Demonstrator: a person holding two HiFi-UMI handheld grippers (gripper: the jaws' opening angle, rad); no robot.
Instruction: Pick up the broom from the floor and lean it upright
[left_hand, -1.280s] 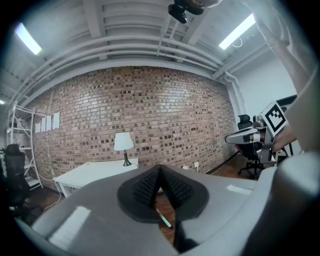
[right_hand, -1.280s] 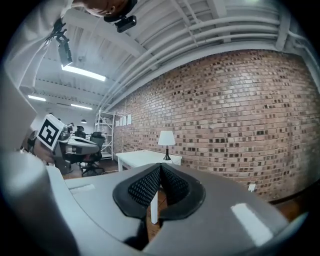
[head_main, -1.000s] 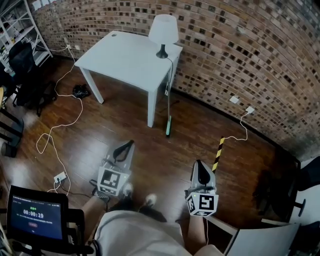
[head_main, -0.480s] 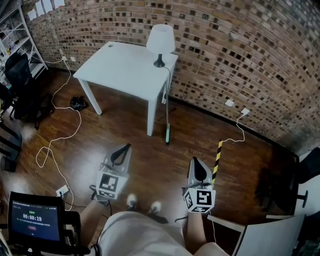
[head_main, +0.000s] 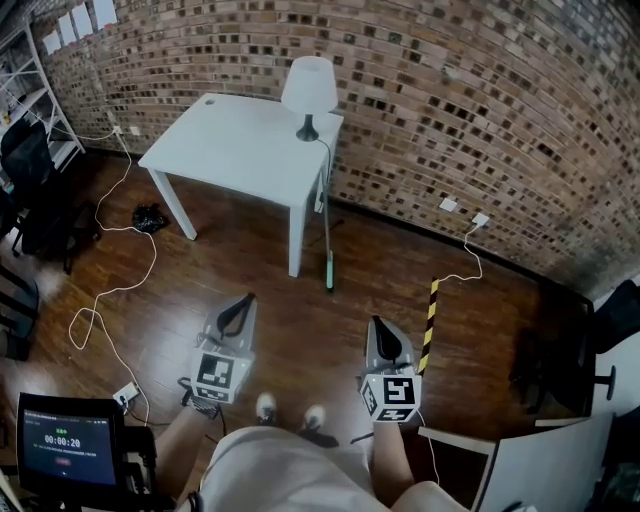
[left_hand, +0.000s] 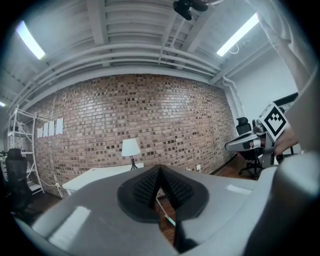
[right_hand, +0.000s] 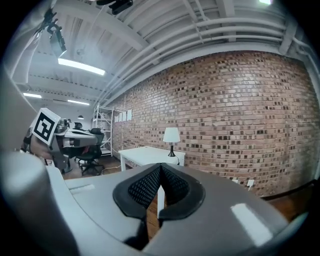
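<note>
Broom: we find it upright, leaning on the near right corner of the table, foot on the floor.
Left gripper: jaws together, nothing between them; we see it above the floor on the near side, well apart from the broom.
Right gripper: jaws together, empty; near right of the broom, just beside a striped bar.
Lamp: on the table's far right corner.
</note>
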